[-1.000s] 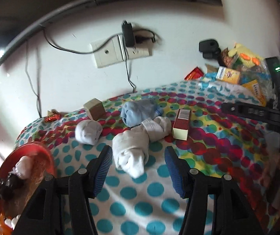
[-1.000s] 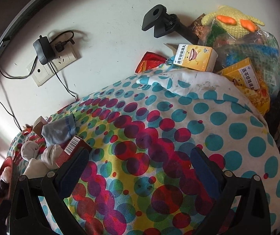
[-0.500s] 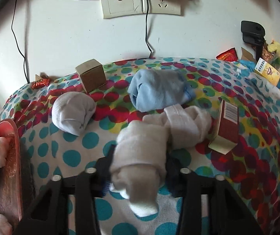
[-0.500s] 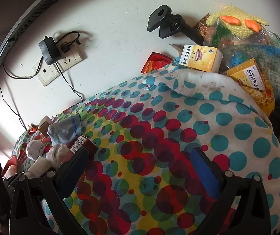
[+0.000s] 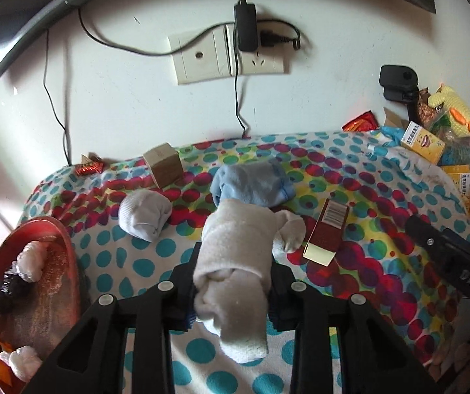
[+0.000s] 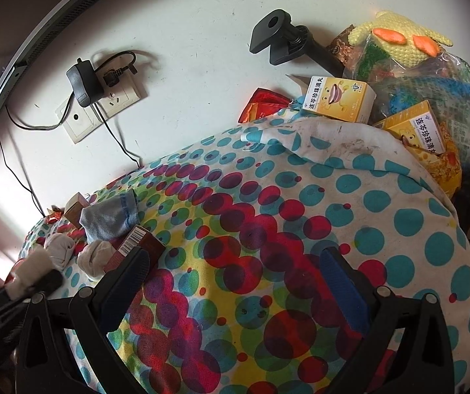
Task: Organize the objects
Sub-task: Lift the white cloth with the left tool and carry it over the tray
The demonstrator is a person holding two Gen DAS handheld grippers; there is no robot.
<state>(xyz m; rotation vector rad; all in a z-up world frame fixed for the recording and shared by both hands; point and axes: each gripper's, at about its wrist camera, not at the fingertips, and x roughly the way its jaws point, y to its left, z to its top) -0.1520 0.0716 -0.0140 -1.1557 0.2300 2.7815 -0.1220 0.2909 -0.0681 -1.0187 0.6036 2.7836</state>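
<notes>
My left gripper point(image 5: 231, 295) is shut on a rolled white sock point(image 5: 235, 262) and holds it over the dotted cloth point(image 5: 383, 262). A second white sock roll point(image 5: 289, 229) lies just behind it. A blue sock bundle point(image 5: 251, 184), a grey-white sock ball point(image 5: 144, 213), a red box point(image 5: 327, 233) and a small cardboard box point(image 5: 164, 167) lie on the cloth. A red tray point(image 5: 60, 246) holding small items sits at the left. My right gripper point(image 6: 235, 282) is open and empty above the cloth; the held sock point(image 6: 28, 272) shows at its far left.
A wall socket with a plugged charger point(image 5: 246, 29) and cables is behind the table. Yellow medicine boxes point(image 6: 340, 98), a knitted yellow toy point(image 6: 399, 39), bags and a black clamp mount point(image 6: 281, 36) crowd the right back corner.
My left gripper moved forward around the white sock roll and closed on it, then lifted it slightly. The right gripper stayed open and barely moved.
</notes>
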